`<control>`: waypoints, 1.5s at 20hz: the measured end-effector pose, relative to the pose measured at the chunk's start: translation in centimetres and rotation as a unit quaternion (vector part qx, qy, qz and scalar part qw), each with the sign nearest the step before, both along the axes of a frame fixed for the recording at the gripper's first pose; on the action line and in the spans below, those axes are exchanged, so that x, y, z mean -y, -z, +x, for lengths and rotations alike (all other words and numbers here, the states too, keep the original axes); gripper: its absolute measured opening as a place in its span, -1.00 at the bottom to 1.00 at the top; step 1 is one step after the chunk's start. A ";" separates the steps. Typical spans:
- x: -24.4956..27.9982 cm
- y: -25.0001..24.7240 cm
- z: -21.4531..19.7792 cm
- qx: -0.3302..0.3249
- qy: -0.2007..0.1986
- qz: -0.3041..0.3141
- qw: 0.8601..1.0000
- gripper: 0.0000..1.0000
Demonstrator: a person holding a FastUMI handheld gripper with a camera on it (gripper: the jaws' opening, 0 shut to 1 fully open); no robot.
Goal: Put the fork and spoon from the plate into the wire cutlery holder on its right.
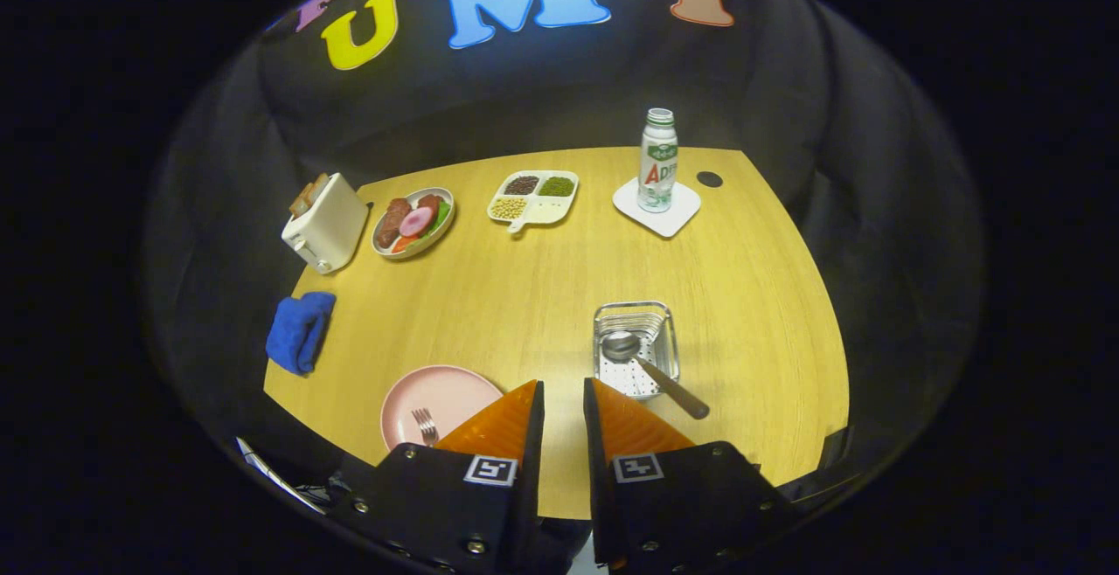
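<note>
Booth walled in black cloth [559, 94], draped and creased, curving around the far and side edges of a light yellow wood-grain tabletop [524, 295]. Lit from above: brightest on the tabletop centre, falling to deep shadow along the cloth. Small round black spot [709, 179] in the tabletop near the far right corner. Along the far edge: cream box-shaped toaster [325, 224] with 2 slices up, round bowl of mixed food [413, 222], white 3-compartment dish of beans [534, 198], white plastic bottle [657, 161] upright on a white square coaster [656, 206]. Folded blue cloth [299, 330] at the left edge.
</note>
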State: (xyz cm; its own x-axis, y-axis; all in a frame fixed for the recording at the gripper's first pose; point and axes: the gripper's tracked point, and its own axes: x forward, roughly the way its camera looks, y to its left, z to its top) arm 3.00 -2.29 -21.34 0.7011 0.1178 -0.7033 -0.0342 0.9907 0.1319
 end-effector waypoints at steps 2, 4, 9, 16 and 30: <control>-2.5 0.8 -0.3 -0.004 -0.023 -0.001 1.000 -0.48; -5.3 2.3 -0.8 -0.015 -0.051 -0.001 0.999 -0.49; -11.8 7.1 -2.9 -0.056 -0.113 0.001 0.992 -0.48; -15.8 12.1 -5.4 -0.109 -0.160 0.000 0.981 -0.46; -16.4 18.7 -7.8 -0.183 -0.180 -0.028 0.966 0.48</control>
State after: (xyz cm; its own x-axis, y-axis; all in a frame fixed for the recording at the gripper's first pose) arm -4.82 14.11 -40.00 0.3251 0.2617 -0.9087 -0.3385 0.9295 0.1465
